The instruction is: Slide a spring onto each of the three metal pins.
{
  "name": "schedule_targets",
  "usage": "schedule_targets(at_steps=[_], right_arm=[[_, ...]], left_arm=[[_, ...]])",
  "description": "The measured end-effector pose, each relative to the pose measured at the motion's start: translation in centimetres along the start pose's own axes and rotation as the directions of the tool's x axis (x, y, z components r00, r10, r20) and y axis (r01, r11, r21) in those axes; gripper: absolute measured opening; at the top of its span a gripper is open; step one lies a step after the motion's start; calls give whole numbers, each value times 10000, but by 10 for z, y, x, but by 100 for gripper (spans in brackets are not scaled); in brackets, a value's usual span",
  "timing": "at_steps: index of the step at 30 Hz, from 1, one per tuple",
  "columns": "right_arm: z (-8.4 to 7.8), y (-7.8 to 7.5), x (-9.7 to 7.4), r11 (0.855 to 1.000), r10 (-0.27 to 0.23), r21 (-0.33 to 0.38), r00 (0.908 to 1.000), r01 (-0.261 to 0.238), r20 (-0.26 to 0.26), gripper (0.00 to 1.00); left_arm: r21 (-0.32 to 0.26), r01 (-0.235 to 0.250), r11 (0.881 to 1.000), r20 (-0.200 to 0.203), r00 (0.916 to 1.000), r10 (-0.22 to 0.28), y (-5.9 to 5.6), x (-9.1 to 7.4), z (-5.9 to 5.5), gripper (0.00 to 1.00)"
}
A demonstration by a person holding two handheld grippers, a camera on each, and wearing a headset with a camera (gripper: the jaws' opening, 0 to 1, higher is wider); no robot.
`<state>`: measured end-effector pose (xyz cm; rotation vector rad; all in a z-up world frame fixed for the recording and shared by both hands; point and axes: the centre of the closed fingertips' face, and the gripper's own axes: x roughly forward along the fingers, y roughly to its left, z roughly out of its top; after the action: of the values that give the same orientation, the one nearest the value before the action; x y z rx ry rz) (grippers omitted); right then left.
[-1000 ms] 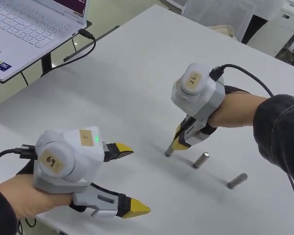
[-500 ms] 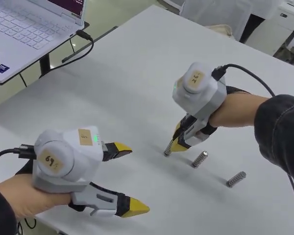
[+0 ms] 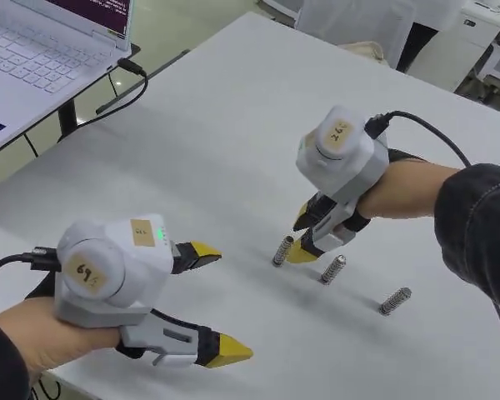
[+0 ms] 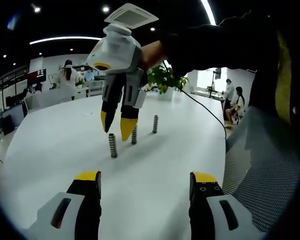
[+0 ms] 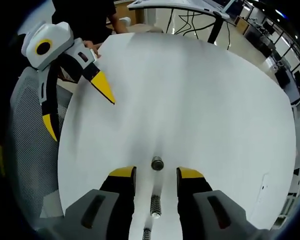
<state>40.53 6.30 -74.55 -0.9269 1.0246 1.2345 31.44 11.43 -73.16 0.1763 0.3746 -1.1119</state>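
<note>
Three small metal springs stand upright in a row on the white table (image 3: 192,150): a left spring (image 3: 282,251), a middle spring (image 3: 332,269) and a right spring (image 3: 395,301). In the left gripper view they are the near (image 4: 112,145), middle (image 4: 134,135) and far (image 4: 155,124) springs. A metal pin top (image 5: 157,163) shows inside the nearest spring. My right gripper (image 3: 303,237) points down beside the left spring, open, touching nothing. My left gripper (image 3: 220,302) hovers open and empty near the front edge.
An open laptop (image 3: 42,58) on a stand sits at the back left, with a black cable (image 3: 137,75) running from it. A mesh chair (image 4: 260,175) stands by the table's near side. The right gripper's cable (image 3: 433,133) trails over the person's sleeve.
The right gripper's jaws were together at the top of the left spring; now they are apart and the spring stands free. The left gripper has barely moved.
</note>
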Motion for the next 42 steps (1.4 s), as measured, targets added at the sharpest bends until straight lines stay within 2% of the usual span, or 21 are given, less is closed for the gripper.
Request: schedule_targets(at_steps=[9, 16, 18, 22, 26, 33, 35, 36, 37, 41, 42], right_arm=[[-3, -1, -17, 9974, -368, 653, 9967, 320, 727, 34], [-7, -2, -33, 9908, -843, 1167, 9873, 687, 1344, 38], [-6, -3, -41, 9861, -1066, 1443, 9793, 820, 1722, 39], [-7, -2, -53, 9808, -1350, 1676, 9680, 1001, 2116, 40], [-11, -2, -66, 9698, -1754, 2121, 9488, 1206, 2627, 41], [-21, 2, -82, 9550, -2233, 2588, 9256, 1449, 3057, 44], [-26, 4, -87, 9481, -2452, 2764, 9146, 1570, 3216, 46], [-27, 4, -88, 9471, -2464, 2807, 9132, 1557, 3247, 46], [-32, 6, -92, 9410, -2574, 3014, 9040, 1542, 3414, 46], [-44, 11, -102, 9253, -2969, 3381, 8826, 1716, 3645, 47], [-45, 12, -102, 9238, -3004, 3419, 8801, 1724, 3678, 48]], left_arm=[[58, 12, 10000, -81, 10000, -11, 1, 1, 6, 69], [179, 40, 9998, -224, 9997, -36, -1, 1, 11, 68], [179, 17, 9998, -227, 9997, -13, -1, 2, 13, 68], [249, 45, 9997, -284, 9996, -38, -3, 3, 16, 68], [264, 63, 9996, -320, 9995, -54, -5, 5, 19, 69], [329, 142, 9994, -355, 9993, -130, -11, 8, 23, 69], [349, 184, 9992, -373, 9992, -171, -13, 8, 24, 69], [361, 179, 9992, -374, 9992, -166, -13, 9, 25, 69], [351, 183, 9992, -371, 9992, -170, -13, 9, 26, 69], [366, 173, 9992, -401, 9991, -158, -13, 9, 27, 69], [364, 173, 9992, -401, 9991, -159, -13, 9, 27, 69]])
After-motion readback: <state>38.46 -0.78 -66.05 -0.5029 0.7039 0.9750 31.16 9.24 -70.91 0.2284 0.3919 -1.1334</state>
